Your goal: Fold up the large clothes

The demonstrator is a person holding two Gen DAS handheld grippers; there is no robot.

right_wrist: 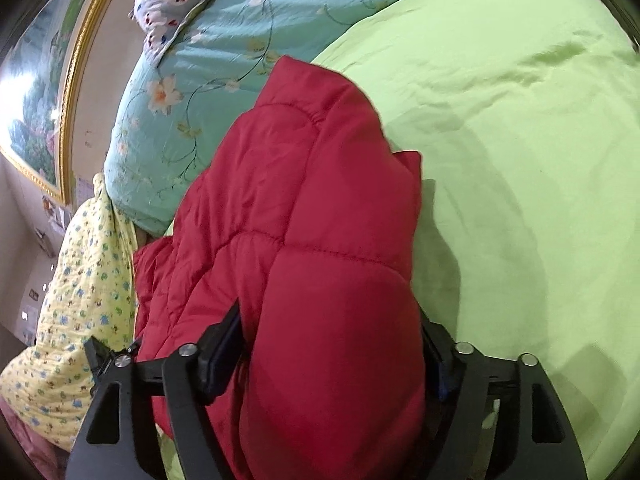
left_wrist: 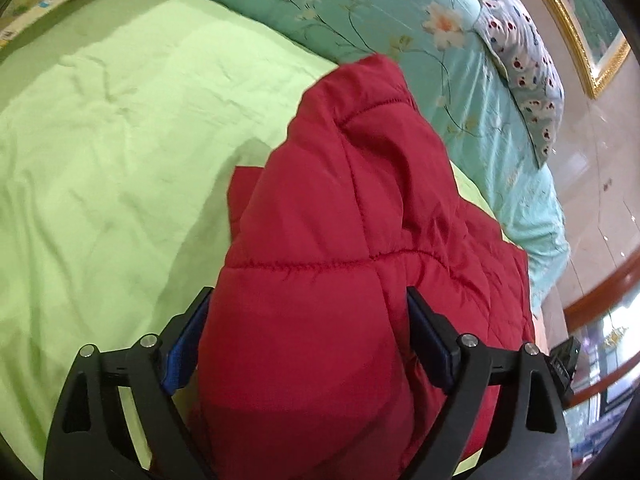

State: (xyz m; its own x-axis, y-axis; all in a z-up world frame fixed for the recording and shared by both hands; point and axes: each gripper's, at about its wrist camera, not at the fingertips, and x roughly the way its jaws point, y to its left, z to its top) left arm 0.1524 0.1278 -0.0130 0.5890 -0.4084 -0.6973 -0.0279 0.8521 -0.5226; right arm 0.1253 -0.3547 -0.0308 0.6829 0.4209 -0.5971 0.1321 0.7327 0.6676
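A red quilted puffer jacket [left_wrist: 340, 208] lies bunched and folded on a light green sheet [left_wrist: 120, 140]. My left gripper [left_wrist: 308, 320] is shut on a thick fold of the jacket, which bulges between its black fingers with blue pads [left_wrist: 430, 344]. In the right wrist view the same jacket [right_wrist: 300, 220] fills the middle, and my right gripper [right_wrist: 332, 344] is shut on another thick fold of it. The jacket rests on the green sheet [right_wrist: 520, 140]. The fingertips are partly hidden by the fabric.
A teal floral quilt [left_wrist: 400, 12] and a spotted pillow [left_wrist: 524, 64] lie beyond the jacket. A yellow patterned blanket [right_wrist: 80, 300] hangs at the bed's edge. A gold-framed picture [right_wrist: 36, 92] hangs on the wall. Tiled floor [left_wrist: 600, 184] and wooden furniture are at the right.
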